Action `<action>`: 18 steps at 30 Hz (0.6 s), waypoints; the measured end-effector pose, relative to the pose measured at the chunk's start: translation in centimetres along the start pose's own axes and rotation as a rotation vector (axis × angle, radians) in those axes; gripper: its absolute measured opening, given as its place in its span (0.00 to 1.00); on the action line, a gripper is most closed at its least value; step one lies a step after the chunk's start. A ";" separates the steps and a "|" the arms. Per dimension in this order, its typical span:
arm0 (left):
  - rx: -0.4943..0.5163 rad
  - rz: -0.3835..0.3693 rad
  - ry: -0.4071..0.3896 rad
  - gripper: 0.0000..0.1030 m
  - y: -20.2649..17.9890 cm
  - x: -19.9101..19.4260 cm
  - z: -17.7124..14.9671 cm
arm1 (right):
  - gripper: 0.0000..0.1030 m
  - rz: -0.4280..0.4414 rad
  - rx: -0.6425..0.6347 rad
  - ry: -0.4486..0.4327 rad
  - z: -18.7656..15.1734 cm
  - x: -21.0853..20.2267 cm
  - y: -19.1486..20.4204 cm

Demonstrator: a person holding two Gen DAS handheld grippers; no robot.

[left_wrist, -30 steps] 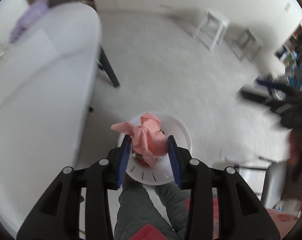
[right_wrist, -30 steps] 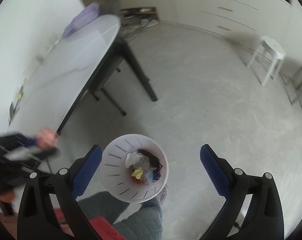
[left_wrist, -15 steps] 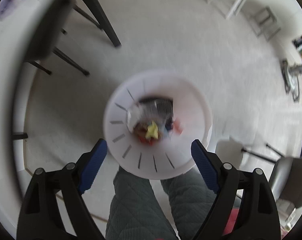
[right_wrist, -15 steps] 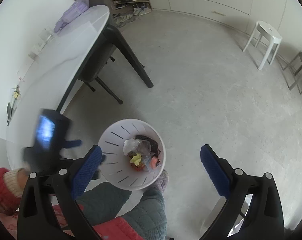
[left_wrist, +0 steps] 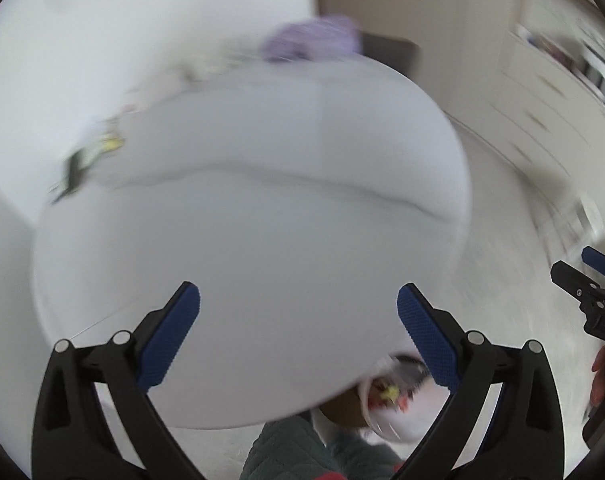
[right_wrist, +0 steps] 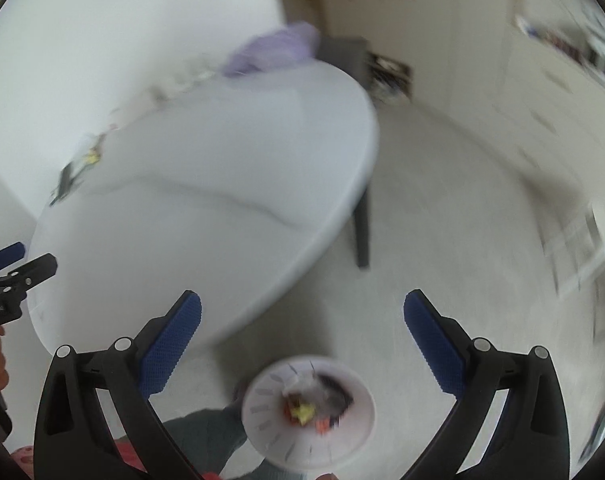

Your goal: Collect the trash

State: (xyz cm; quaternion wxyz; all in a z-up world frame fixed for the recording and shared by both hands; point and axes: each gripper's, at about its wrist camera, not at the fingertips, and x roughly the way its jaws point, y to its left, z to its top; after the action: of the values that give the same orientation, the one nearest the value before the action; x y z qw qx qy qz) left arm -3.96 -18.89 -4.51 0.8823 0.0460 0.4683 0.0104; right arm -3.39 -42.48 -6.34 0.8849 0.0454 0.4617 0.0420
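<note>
Fingers (left_wrist: 170, 336) spread empty over table (left_wrist: 262, 220); lettering blurred.

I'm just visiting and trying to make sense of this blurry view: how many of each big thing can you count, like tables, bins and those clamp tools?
White table: 1
White trash bin: 1
Handheld clamps: 2, left gripper and right gripper, both open and empty
Purple bundle on the table's far end: 1
Total: 5
</note>
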 end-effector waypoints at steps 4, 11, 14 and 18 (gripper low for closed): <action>-0.070 0.031 -0.035 0.92 3.4 -1.5 0.5 | 0.98 0.058 -0.092 -0.042 3.0 0.3 5.6; -0.071 0.009 -0.035 0.92 7.0 -0.4 2.2 | 0.98 0.080 -0.093 -0.045 4.2 1.1 12.3; -0.040 -0.005 -0.062 0.92 9.0 -0.6 3.5 | 0.98 0.049 -0.059 -0.055 4.9 0.8 14.3; 0.002 -0.041 -0.123 0.92 11.9 -1.4 6.4 | 0.98 -0.014 -0.029 -0.116 6.3 -0.9 16.9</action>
State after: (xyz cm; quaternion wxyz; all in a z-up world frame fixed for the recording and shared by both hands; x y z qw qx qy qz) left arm 0.84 -7.62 1.34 0.9095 0.0380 0.4139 -0.0111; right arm 0.72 -26.13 0.04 0.9109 0.0317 0.4095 0.0400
